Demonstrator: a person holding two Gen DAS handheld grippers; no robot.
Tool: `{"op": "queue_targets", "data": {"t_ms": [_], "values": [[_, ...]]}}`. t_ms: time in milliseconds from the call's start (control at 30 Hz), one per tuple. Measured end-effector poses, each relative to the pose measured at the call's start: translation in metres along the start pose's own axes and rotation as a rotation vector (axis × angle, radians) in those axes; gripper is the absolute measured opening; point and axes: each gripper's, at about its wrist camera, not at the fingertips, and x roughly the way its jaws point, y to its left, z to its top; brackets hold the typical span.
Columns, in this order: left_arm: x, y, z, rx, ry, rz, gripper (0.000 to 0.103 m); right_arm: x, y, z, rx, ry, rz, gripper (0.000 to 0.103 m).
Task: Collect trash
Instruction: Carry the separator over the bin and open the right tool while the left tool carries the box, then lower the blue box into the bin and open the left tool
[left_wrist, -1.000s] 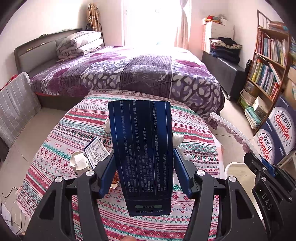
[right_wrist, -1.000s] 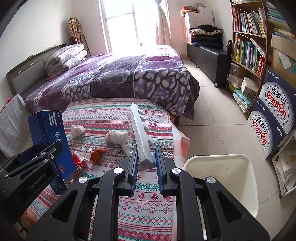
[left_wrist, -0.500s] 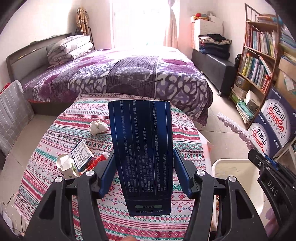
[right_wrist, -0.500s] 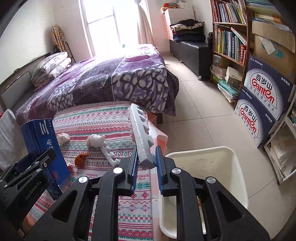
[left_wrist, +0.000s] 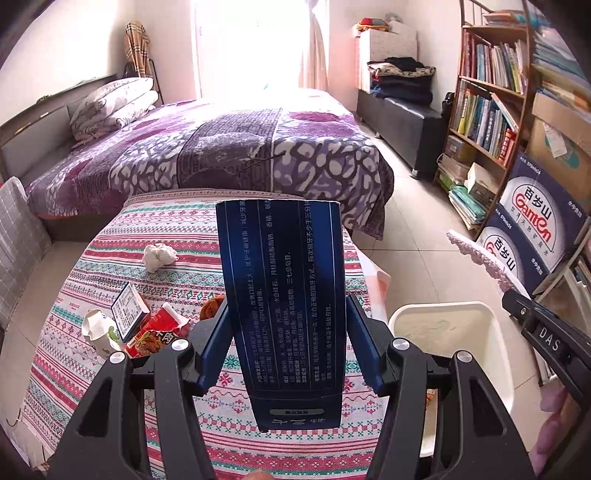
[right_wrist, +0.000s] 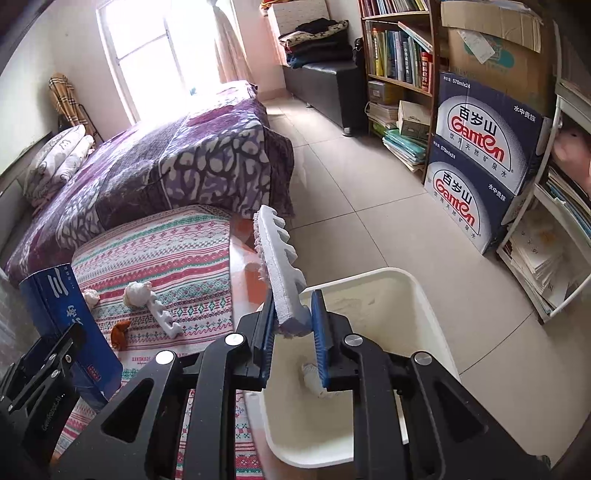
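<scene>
Left tool (left_wrist: 287, 341) clamps a tall dark-blue printed carton (left_wrist: 282, 295) above the striped-cloth bench (left_wrist: 184, 229), a white plastic bin (left_wrist: 491, 332) to its right. Right tool (right_wrist: 291, 332) is clamped on a notched white foam strip (right_wrist: 279, 258) over that bin.

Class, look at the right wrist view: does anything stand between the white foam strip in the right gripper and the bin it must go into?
Nothing visible does. The foam strip, clamped in the right gripper, sits above the open white bin.
</scene>
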Motion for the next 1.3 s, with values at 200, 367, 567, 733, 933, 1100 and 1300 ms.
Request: {"op": "queue_targets", "data": {"t_ms": [200, 367, 567, 733, 933, 1100, 1300], "values": [[0.002, -0.024, -0.001, 0.029, 0.018, -0.051, 0.058, -0.003, -0.023, 0.002, 0.040, 0.005, -0.033, 0.021], [0.006, -0.043, -0.002, 0.047, 0.043, -0.090, 0.058, -0.005, -0.041, 0.004, 0.076, 0.004, -0.060, 0.031], [0.010, -0.069, -0.005, 0.078, 0.068, -0.131, 0.058, -0.011, -0.066, 0.007, 0.131, -0.001, -0.087, 0.052], [0.015, -0.090, -0.009, 0.103, 0.099, -0.172, 0.058, -0.018, -0.084, 0.010, 0.172, -0.015, -0.097, 0.063], [0.021, -0.113, -0.018, 0.125, 0.152, -0.244, 0.059, -0.024, -0.101, 0.015, 0.214, -0.024, -0.089, 0.070], [0.025, -0.132, -0.025, 0.134, 0.208, -0.330, 0.059, -0.032, -0.111, 0.015, 0.233, -0.049, -0.097, 0.074], [0.026, -0.147, -0.028, 0.117, 0.258, -0.460, 0.062, -0.037, -0.121, 0.017, 0.258, -0.070, -0.103, 0.077]]}}
